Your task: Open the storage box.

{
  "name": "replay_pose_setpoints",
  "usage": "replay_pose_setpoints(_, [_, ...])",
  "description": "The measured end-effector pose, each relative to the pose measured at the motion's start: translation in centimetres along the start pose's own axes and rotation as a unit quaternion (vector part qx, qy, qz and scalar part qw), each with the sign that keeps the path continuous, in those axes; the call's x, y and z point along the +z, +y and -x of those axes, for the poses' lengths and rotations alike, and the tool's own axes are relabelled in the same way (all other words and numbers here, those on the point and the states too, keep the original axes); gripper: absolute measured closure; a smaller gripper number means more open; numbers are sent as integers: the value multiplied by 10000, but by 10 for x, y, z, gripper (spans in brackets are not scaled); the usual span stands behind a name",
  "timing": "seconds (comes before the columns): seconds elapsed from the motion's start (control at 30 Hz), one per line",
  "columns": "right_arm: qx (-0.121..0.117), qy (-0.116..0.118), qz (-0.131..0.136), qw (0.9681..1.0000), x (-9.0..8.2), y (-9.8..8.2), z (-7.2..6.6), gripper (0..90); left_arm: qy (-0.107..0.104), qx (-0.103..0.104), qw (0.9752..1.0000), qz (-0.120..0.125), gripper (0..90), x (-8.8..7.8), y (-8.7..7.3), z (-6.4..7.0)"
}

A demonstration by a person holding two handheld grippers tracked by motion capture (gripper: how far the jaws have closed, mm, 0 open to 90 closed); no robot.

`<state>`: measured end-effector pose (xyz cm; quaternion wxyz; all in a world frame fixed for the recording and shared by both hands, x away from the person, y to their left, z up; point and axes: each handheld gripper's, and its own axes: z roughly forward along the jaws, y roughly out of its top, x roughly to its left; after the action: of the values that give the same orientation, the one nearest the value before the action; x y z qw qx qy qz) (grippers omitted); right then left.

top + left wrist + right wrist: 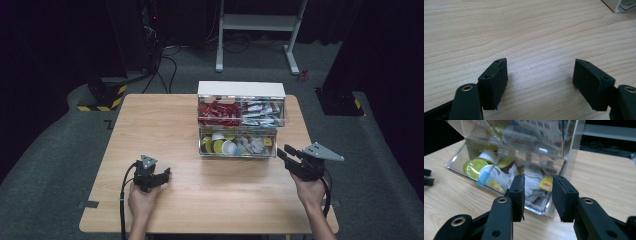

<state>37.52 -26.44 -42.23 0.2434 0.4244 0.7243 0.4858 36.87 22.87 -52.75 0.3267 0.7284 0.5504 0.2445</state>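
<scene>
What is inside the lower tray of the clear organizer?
The lower tray holds yellow-lidded capsules, a white-lidded cup and tea bags with yellow tags. Whatever lies beneath the tea bags is covered, and the far back is blurred by reflections.

We hold a black two-jaw left gripper [161,176] in our left hand [142,199], low over the near left part of the table, its jaws spread wide with bare wood between them in its own view [540,75]. Our right hand [311,192] carries the black right gripper [283,151] with its grey three-cornered top plate, raised and pointing up and to the left. Its jaws stand narrowly apart [538,195], nothing pressed between the pads. Both forearms enter from the bottom edge.
</scene>
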Motion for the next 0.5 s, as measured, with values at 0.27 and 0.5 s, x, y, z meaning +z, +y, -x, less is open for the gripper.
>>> replay_pose_setpoints(0.27, [24,162,188,9997,-5,22,2,677,3,-7,10000,15,281,0,0,0])
replay_pose_setpoints(0.5, [-161,218,180,9995,-4,41,-4,711,-2,-19,10000,24,281,0,0,0])
